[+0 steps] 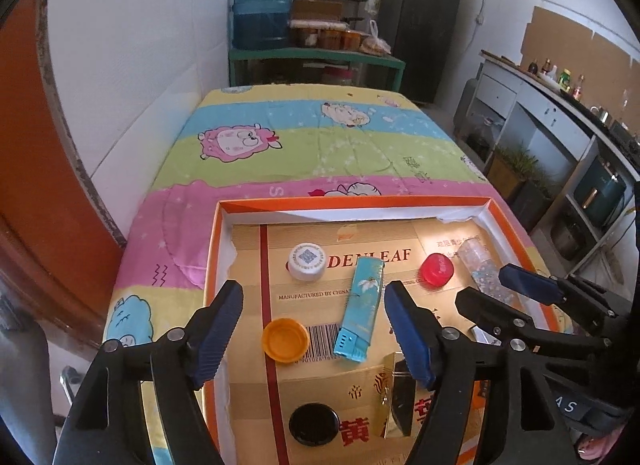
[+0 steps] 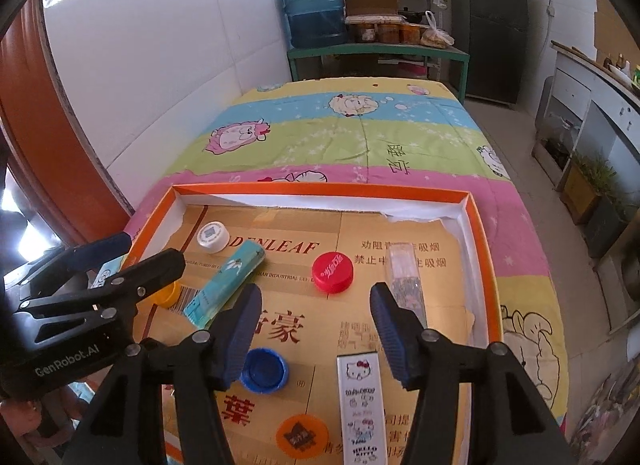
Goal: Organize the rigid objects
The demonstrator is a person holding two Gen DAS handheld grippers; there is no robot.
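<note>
An orange-rimmed cardboard tray lies on the bed. It holds a white cap, a light blue lighter, a red cap, a clear glittery lighter, an orange cap, a black cap, a blue cap and a Hello Kitty lighter. My left gripper is open over the blue lighter and orange cap. My right gripper is open above the tray's middle, empty.
The tray rests on a cartoon-sheep quilt. A white wall panel runs along the left. A green shelf with a water jug stands beyond the bed. A counter is at the right.
</note>
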